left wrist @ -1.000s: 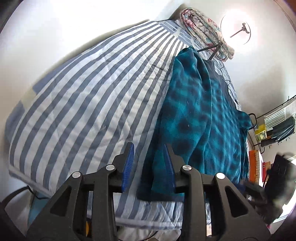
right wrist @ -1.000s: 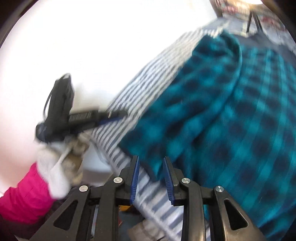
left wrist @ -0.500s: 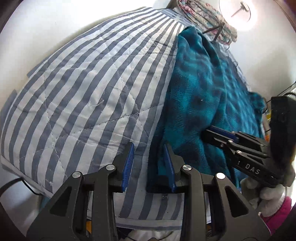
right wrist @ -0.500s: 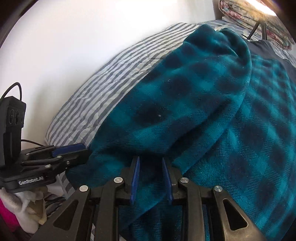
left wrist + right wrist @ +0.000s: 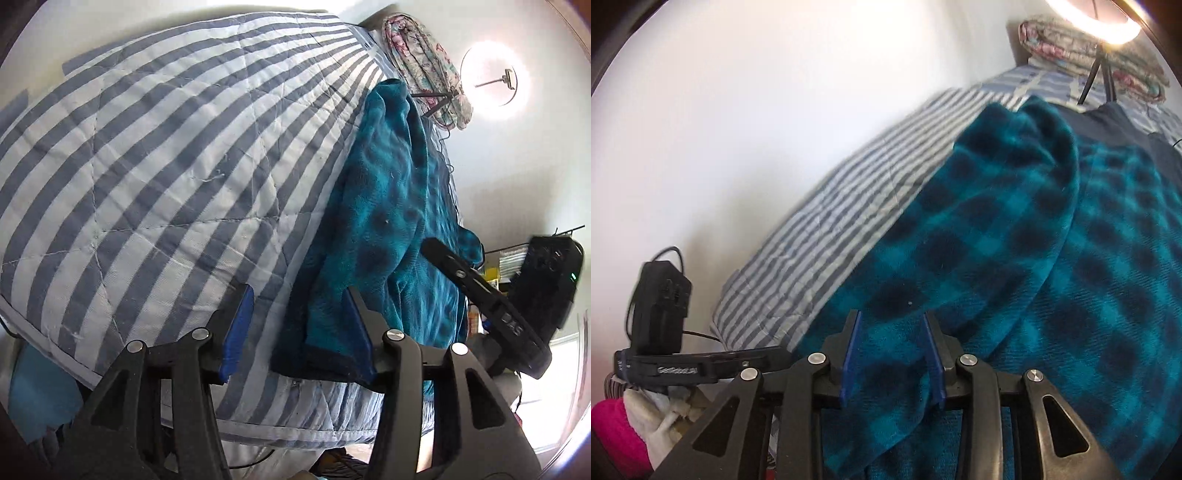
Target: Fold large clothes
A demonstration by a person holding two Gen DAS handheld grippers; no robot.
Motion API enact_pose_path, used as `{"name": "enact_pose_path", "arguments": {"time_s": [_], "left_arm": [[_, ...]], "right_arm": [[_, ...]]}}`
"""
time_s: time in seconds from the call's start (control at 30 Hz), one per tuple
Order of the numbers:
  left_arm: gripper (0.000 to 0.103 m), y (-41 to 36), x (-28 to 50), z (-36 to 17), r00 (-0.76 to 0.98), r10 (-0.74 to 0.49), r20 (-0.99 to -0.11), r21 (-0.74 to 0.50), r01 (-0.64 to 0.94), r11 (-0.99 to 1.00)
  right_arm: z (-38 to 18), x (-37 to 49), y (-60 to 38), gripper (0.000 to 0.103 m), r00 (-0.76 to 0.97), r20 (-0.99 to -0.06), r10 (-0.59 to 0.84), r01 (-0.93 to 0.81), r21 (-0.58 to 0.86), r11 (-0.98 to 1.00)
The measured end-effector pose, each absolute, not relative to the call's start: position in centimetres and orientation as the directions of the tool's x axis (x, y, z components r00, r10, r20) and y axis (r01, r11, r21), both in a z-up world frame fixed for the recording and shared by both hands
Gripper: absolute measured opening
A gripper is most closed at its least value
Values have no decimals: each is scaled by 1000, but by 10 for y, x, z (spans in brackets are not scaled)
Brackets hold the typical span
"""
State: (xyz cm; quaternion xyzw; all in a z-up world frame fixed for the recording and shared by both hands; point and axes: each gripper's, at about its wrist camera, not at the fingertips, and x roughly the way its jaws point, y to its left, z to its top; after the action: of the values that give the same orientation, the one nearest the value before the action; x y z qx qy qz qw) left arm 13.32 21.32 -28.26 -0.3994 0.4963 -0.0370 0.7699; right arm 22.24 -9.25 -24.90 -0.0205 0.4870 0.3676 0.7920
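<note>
Both grippers opening: left gripper (image 5: pixel 295 328), right gripper (image 5: pixel 892 354) straddle teal garment (image 5: pixel 1015 258).

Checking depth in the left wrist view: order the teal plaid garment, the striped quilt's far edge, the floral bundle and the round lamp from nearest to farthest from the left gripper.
1. Teal plaid garment, its hem between the left gripper's fingers.
2. Striped quilt's far edge, top centre, beyond the garment.
3. Floral bundle, at the bed's far end.
4. Round lamp, top right; bundle and lamp are close to call.
</note>
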Motion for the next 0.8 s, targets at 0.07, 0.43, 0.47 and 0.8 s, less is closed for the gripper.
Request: {"name": "enact_pose_path", "arguments": {"time_s": [0.07,0.43,0.47,0.8], "left_arm": [[50,209,136,-284,499,-456,-737,-651,-339,679],[4,176,142,-260,495,-477,-726,-635,-217,742],[4,173,142,-255,500,-469,-728,-626,-207,752],[4,136,148,-228,516,-439,-736,-570,-122,813]], "right_arm": [[-261,230,-89,34,219,-808,547,-581,343,738],[-251,248,-78,67,179,-823,540,-577,357,735],[-246,253,-77,69,189,-821,539,-575,353,738],[-231,319,-27,72,233,-857,460,-525,287,801]]}}
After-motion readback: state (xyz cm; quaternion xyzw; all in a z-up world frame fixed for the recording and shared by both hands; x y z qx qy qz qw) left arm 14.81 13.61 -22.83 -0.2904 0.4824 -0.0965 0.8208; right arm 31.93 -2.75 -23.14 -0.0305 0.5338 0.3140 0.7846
